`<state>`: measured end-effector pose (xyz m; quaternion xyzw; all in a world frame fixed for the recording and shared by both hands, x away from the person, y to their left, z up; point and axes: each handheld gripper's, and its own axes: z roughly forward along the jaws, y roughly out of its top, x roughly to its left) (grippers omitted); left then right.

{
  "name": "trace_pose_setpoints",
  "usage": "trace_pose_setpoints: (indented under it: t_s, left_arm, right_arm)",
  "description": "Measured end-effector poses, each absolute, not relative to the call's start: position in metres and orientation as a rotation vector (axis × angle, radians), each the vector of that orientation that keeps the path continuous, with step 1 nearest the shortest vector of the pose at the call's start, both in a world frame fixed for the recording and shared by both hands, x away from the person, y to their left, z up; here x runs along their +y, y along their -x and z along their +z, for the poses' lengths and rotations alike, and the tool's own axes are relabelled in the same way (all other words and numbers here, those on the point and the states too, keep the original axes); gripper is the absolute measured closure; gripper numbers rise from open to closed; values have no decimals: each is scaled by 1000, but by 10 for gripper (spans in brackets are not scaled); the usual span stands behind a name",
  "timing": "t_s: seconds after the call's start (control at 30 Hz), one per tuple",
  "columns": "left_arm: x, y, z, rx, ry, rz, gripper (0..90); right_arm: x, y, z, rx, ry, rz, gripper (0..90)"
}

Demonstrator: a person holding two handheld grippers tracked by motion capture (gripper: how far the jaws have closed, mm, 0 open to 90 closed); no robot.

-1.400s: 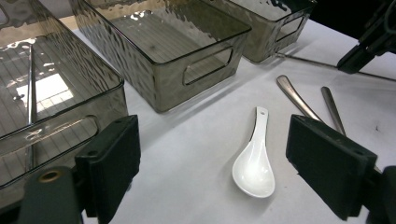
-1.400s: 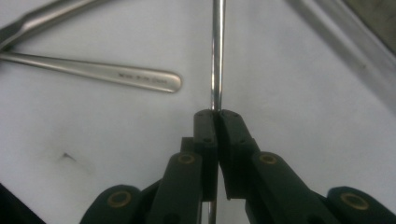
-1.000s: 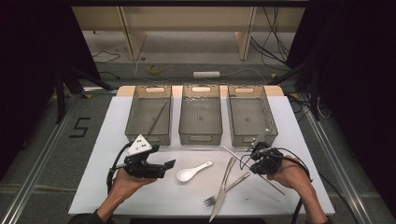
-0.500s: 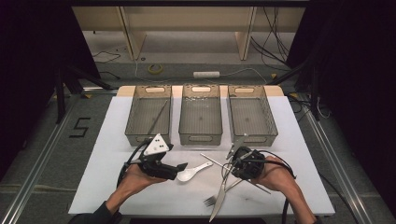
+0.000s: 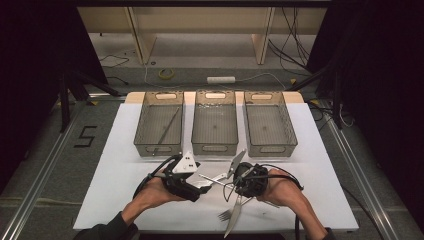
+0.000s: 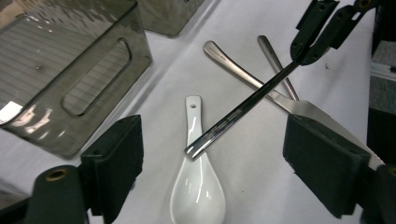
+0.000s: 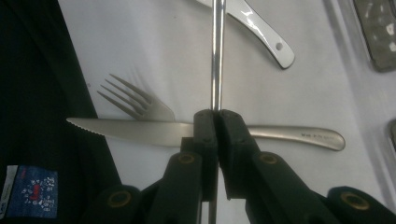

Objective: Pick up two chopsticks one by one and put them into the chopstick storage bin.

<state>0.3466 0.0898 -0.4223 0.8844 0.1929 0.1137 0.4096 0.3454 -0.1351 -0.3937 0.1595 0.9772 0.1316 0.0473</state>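
A steel chopstick [image 6: 243, 109] was pinched in the closed right gripper [image 7: 215, 122], raised over the white spoon [image 6: 198, 186], knife [image 7: 187, 131] and fork [image 7: 135, 103]. The left gripper [image 6: 212, 161] gaped wide, holding nothing, around the chopstick's tip. Three grey bins [image 5: 215, 145] lined the white table's [image 5: 115, 175] far edge; dark floor lay beyond.

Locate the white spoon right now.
In the left gripper view, the white spoon lies on the table between the open left tongs, under the metal chopstick the right tongs hold.
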Motion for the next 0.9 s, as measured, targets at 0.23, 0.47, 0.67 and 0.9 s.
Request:
trace_pose_setpoints:
  t_s: [0.23, 0.47, 0.67, 0.9]
  left_arm:
    - [85, -341, -424, 388, -2279, 285, 279]
    - [83, -337, -424, 310, -2311, 265, 391]
    - [81, -335, -426, 263, -2333, 263, 473]
    - [79, -333, -427, 218, -2358, 254, 576]
  right_arm:
    - [-128, -343, -394, 2997, -440, 402, 866]
    - [-124, -341, -394, 3019, -364, 387, 866]
    - [-123, -339, -393, 3024, -326, 395, 865]
    - [-121, -337, -394, 3027, -291, 386, 865]
